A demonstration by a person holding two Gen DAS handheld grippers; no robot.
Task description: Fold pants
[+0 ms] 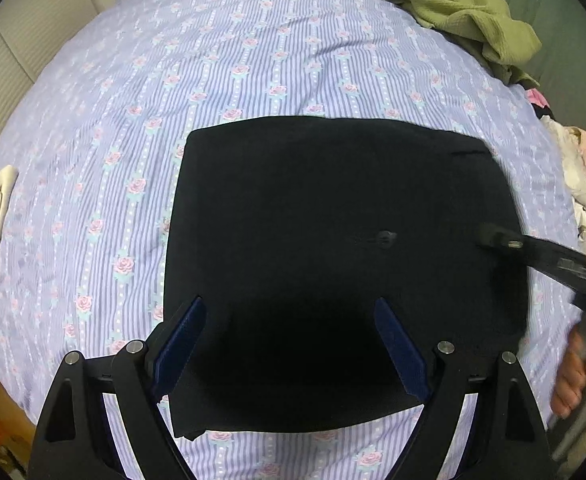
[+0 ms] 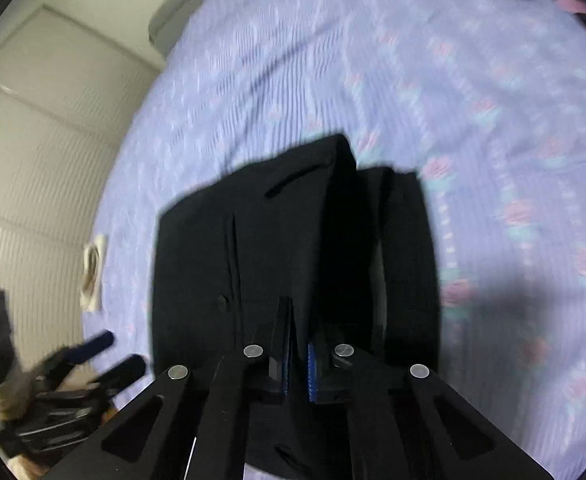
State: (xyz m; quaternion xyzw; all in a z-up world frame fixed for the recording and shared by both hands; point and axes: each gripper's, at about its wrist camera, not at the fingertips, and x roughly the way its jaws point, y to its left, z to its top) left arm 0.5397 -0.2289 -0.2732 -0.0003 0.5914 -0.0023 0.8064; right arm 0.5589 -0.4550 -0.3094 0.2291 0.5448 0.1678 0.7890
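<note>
Black pants [image 1: 333,260] lie folded square mid-bed on the floral sheet [image 1: 253,60]. Right claw [image 2: 299,344] is pinched shut on their 3 o'clock edge, raised; left claw [image 1: 289,344] hangs wide open, nothing between. Fold in hand; next, I'd say, carry edge toward 9.

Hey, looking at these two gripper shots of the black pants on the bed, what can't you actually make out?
- Black pants, left wrist view: near edge hidden behind the open left gripper; folds lost in the dark fabric.
- Right gripper, right wrist view: pads shut on a lifted fold of the pants, which covers the grip point.
- Bedsheet, right wrist view: print smeared by motion blur.
- Green garment: cut off by the top edge.
- Clothes pile: cut off at the right rim.
</note>
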